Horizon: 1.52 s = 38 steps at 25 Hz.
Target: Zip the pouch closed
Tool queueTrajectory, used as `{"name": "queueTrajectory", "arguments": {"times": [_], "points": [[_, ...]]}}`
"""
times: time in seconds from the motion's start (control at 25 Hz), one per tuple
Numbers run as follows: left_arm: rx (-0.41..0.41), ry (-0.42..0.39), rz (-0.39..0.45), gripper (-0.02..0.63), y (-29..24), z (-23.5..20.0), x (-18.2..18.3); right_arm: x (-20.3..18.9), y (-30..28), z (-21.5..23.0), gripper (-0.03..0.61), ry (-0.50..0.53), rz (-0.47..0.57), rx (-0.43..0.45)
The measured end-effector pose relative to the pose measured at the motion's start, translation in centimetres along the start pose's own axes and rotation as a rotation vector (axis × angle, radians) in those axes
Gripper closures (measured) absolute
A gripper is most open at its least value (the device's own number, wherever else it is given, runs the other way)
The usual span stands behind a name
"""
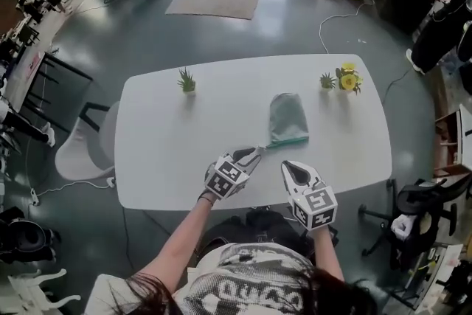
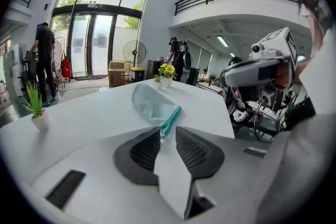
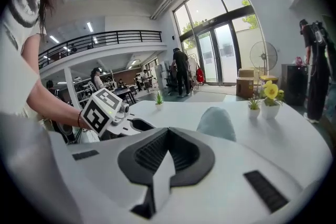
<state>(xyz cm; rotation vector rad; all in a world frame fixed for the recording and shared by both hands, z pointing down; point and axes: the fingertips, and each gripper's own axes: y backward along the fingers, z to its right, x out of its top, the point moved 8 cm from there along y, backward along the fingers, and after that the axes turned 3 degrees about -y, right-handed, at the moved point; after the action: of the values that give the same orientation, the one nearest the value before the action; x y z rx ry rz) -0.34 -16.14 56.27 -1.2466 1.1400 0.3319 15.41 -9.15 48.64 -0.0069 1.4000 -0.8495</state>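
One gap: left gripper (image 2: 168,131) jaws — perhaps astride pouch (image 2: 149,104); right gripper (image 3: 168,130) closed.

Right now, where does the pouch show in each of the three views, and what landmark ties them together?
Head view: the pouch lies mid-picture on the white table, just beyond the left gripper.
Left gripper view: pouch at centre, just past the jaws.
Right gripper view: pouch right of centre, lower part hidden.
Shared landmark: the yellow flower.
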Motion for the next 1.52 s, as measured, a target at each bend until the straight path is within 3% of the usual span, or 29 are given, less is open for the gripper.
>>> {"name": "queueTrajectory", "arguments": {"times": [0.24,0.56,0.68,1.12,1.28,1.52], "points": [[-0.01,-0.086,-0.147,0.514,-4.0,-1.4,-1.4,-0.5,-0.9,2.2,0.581,0.017,-0.04,0.051],[-0.061,-0.172,-0.27,0.5,-7.2,-2.0,-1.5,-1.3,-1.9,3.4,0.581,0.027,-0.09,0.107],[-0.072,-0.188,-0.301,0.547,-7.8,-1.9,-1.6,-1.7,-2.4,3.8,0.581,0.035,-0.106,0.122],[-0.055,-0.056,-0.223,0.586,-6.6,-0.3,-0.5,-4.4,-5.0,5.1,0.578,0.056,-0.205,0.134],[-0.048,-0.042,-0.199,0.588,-6.1,0.2,-0.2,-5.8,-6.5,5.2,0.507,0.068,-0.271,0.137],[-0.061,-0.043,-0.187,0.588,-5.7,0.9,0.0,-6.4,-8.6,5.1,0.479,0.059,-0.31,0.13]]}}
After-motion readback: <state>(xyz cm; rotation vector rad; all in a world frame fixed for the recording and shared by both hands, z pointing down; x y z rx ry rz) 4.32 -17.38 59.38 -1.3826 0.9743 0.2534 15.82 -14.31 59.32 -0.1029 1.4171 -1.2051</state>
